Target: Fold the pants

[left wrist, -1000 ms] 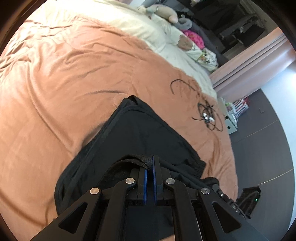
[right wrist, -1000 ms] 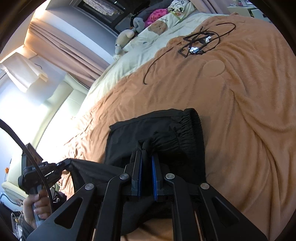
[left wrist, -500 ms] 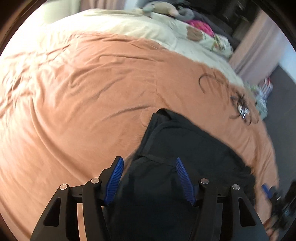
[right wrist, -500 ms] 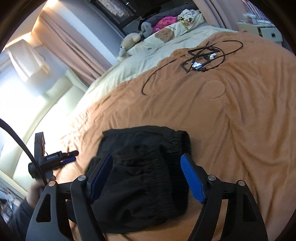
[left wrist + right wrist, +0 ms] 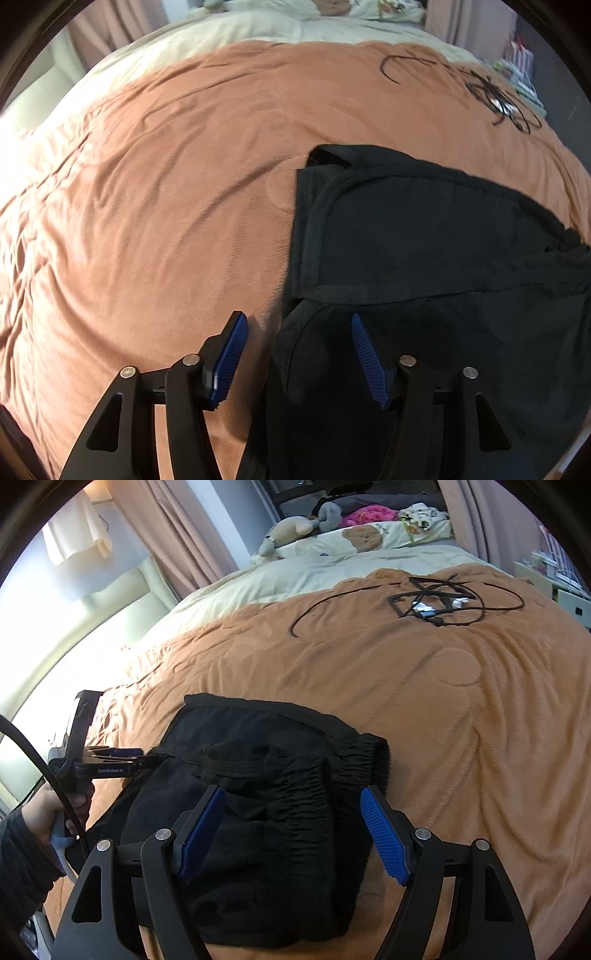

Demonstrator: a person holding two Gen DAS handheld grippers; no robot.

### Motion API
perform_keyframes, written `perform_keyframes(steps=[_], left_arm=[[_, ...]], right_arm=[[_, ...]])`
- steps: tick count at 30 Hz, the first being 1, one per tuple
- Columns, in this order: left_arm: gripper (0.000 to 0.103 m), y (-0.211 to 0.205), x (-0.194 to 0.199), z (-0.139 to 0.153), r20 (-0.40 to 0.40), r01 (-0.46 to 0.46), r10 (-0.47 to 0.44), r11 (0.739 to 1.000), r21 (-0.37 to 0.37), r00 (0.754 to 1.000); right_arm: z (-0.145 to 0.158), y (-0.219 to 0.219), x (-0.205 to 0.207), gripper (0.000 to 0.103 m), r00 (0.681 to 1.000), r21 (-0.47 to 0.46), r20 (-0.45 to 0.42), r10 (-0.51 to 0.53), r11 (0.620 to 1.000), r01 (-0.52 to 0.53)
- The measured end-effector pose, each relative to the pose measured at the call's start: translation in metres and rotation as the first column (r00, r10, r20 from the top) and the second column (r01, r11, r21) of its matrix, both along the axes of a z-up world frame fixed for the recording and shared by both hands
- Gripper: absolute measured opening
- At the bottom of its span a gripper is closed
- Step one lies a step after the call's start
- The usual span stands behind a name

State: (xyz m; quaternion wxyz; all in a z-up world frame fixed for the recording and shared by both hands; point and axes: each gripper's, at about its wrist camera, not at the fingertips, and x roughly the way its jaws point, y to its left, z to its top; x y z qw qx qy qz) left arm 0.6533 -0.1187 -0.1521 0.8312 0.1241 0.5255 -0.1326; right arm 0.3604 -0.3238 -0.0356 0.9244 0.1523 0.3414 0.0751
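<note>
Both your grippers have let go since a second ago; left gripper (image 5: 295, 354) and right gripper (image 5: 291, 830) hold jaws wide open above the black pants (image 5: 258, 794), lying folded on the orange blanket (image 5: 461, 709); next, I think, smooth the bundle or fold once more.

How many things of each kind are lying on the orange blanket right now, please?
Black pants: 1
Tangle of black cables: 1
Total: 2
</note>
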Motion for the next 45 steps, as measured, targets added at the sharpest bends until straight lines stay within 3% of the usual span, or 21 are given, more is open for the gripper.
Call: perform_keyframes(steps=[1,2,3,5,7,9,11,17,22,40,44,45], left_arm=[[0.038,-0.003,0.0,-0.002,0.001,0.013,-0.013,1.0,0.013,1.0],[0.03,-0.006,0.0,-0.005,-0.003,0.023,-0.023,0.999,0.03,1.0],[0.019,-0.007,0.0,-0.008,0.0,0.021,-0.021,0.998,0.054,1.0],[0.015,-0.006,0.0,-0.009,0.015,0.015,-0.016,0.998,0.067,1.0],[0.005,-0.004,-0.002,-0.005,0.036,0.014,-0.017,0.997,0.076,0.999],[0.005,-0.001,-0.003,0.004,0.068,0.003,-0.009,0.996,0.088,0.998],[0.005,0.002,-0.004,0.015,0.104,-0.005,-0.003,0.996,0.084,0.995],[0.005,-0.002,-0.002,0.051,0.201,-0.017,0.002,0.998,0.068,0.98],[0.005,-0.018,0.014,0.058,0.232,-0.024,0.005,0.996,0.082,0.973],[0.005,-0.071,0.074,0.008,0.24,-0.047,0.022,0.994,0.1,0.971],[0.007,-0.077,0.081,-0.01,0.175,-0.046,0.021,0.989,0.14,0.984],[0.01,-0.078,0.08,-0.009,0.18,-0.045,0.017,0.988,0.15,0.984]], right_arm=[[-0.002,0.001,0.001,0.075,1.0,-0.011,-0.001,0.002,1.0,-0.002],[-0.003,0.003,0.002,0.07,1.0,-0.026,-0.003,0.006,1.0,-0.006],[-0.004,0.005,0.004,0.053,1.0,-0.03,-0.011,0.011,0.999,-0.012],[-0.009,0.007,0.008,0.028,0.999,-0.035,-0.044,0.01,0.999,-0.012],[-0.009,0.01,0.008,0.02,0.998,-0.054,-0.056,0.009,0.998,-0.012],[-0.003,0.012,0.007,0.009,0.999,-0.07,-0.045,0.01,0.997,-0.013],[0.005,0.012,0.004,0.007,1.0,-0.073,-0.022,-0.007,0.997,0.005],[0.014,0.004,-0.009,0.005,0.996,-0.041,0.035,-0.076,0.996,0.078],[0.01,-0.003,-0.011,0.005,0.991,-0.009,0.054,-0.122,0.992,0.123],[-0.012,-0.014,0.012,0.005,0.977,0.004,0.024,-0.212,0.977,0.212],[-0.012,-0.016,0.016,0.012,0.979,0.02,-0.011,-0.206,0.978,0.206],[-0.009,-0.019,0.014,0.026,0.977,0.031,-0.012,-0.212,0.977,0.212]])
